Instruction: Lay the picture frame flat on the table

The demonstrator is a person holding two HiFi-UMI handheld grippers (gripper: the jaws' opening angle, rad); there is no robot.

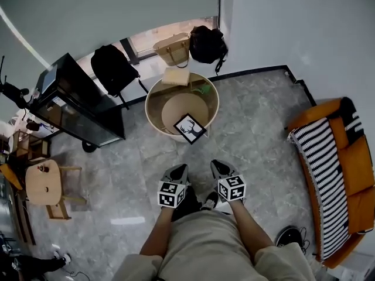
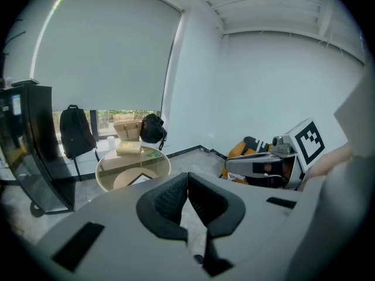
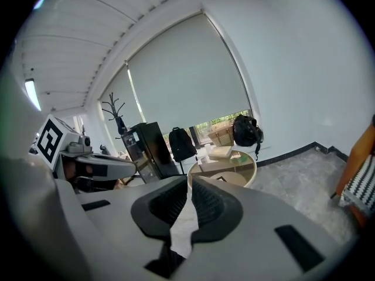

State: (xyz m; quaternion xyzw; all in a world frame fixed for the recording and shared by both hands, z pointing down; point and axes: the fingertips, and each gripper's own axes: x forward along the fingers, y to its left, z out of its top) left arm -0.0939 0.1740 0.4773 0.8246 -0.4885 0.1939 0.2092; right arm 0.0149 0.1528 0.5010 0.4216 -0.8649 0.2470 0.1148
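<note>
Both pairs of jaws are pinched together on nothing, left gripper (image 1: pixel 179 170) and right gripper (image 1: pixel 220 167) low by the person's legs. Picture frame (image 1: pixel 190 128) sits far off at the round table's (image 1: pixel 151 107) near edge, seemingly propped up. Nothing's begun yet.

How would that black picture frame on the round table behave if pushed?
Probably stiff: the picture frame has straight black edges, so it should move as one piece. It looks thin, so likely light and easily tipped. It sits near the table rim, and the smooth-looking top might let it slide.
</note>
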